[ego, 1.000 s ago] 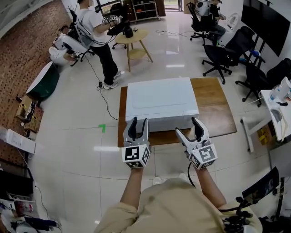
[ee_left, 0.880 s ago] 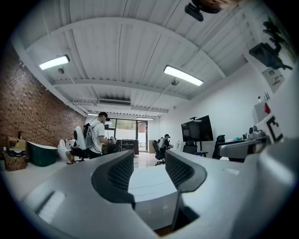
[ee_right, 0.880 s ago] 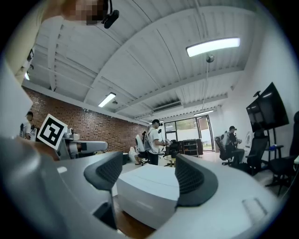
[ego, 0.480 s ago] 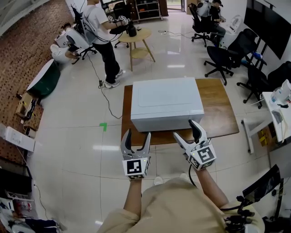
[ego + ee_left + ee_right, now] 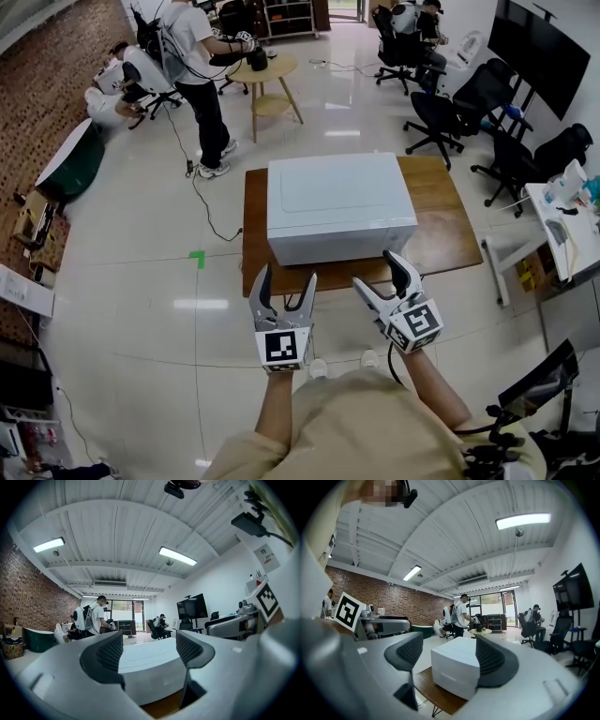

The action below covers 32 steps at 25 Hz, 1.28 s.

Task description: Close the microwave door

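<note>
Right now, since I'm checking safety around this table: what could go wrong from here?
The microwave stands on the wooden table; a hard push might slide it toward the far edge. A cable lies on the floor beside that table, where a foot could catch it.

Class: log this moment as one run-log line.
microwave: on table, looks closed | left gripper: fingers just opening, empty | right gripper: open, empty | neither touches microwave

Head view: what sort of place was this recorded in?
Probably an open-plan office or lab: wheeled office chairs, a large wall screen, a brick wall and a polished tile floor.
</note>
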Motion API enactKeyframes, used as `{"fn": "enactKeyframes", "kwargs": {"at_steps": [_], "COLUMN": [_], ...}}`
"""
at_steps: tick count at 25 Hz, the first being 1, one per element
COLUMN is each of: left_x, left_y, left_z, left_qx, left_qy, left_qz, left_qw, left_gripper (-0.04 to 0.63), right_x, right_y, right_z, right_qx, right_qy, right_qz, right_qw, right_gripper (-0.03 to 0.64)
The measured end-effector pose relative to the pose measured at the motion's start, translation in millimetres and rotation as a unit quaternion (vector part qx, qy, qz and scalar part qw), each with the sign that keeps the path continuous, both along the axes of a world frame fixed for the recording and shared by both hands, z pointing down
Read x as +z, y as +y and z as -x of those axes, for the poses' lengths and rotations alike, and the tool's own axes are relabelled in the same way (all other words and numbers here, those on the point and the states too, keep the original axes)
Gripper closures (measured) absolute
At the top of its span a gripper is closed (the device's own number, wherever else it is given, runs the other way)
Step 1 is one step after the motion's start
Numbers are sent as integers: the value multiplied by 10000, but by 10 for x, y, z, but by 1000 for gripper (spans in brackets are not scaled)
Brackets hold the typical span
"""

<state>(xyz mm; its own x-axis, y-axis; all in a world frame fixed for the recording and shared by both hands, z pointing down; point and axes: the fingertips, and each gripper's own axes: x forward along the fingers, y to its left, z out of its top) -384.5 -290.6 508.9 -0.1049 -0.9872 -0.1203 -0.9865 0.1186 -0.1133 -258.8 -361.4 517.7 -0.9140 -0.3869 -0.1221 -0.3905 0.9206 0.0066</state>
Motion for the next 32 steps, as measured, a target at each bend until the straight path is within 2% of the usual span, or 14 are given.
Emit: {"fn": "enactKeyframes", "kwargs": {"at_steps": [4, 5, 6, 9, 10, 12, 14, 18, 20, 24, 28, 32], "left_x": [138, 114, 81, 39, 6, -91, -101, 75, 140, 110, 365, 364], "left_y": [312, 331, 353, 496, 533, 603, 720, 1057, 1268, 1543, 1547, 1497], "left_z": [289, 336, 370, 349, 308, 194, -5, -662, -951, -1553, -1922, -2388], "left_qx": [204, 267, 328, 418, 414, 374, 327, 263, 189, 40, -127, -253], "left_qy": [161, 137, 122, 242, 204, 0, -179, -322, -153, -29, -7, 2], "left_qz": [314, 246, 183, 456, 428, 52, -301, -490, -350, -606, -469, -143], "left_qw": [9992, 9992, 9992, 9978, 9980, 9993, 9989, 9979, 9991, 9982, 9988, 9996], "left_gripper": [262, 262, 262, 262, 262, 262, 262, 262, 262, 262, 262, 264], "right_x": [103, 96, 77, -22, -55, -87, -71, 18, 50, 143, 487, 530], "right_y": [382, 433, 485, 651, 691, 773, 899, 1247, 1470, 1765, 1575, 1371], "right_z": [355, 408, 440, 378, 316, 153, -70, -726, -1029, -1807, -2381, -2937], "right_qx": [164, 219, 275, 412, 428, 425, 372, 256, 196, 118, 263, 335], "right_qy": [107, 127, 136, 31, -14, -88, -180, -441, -484, -470, -525, -743], "right_qz": [-5, -14, -20, -48, -65, -87, -126, -238, -281, -215, 12, 586], "right_qw": [9998, 9997, 9995, 9991, 9991, 9990, 9991, 9984, 9982, 9986, 9983, 9949], "right_gripper": [278, 278, 278, 278, 277, 278, 278, 278, 278, 278, 278, 278]}}
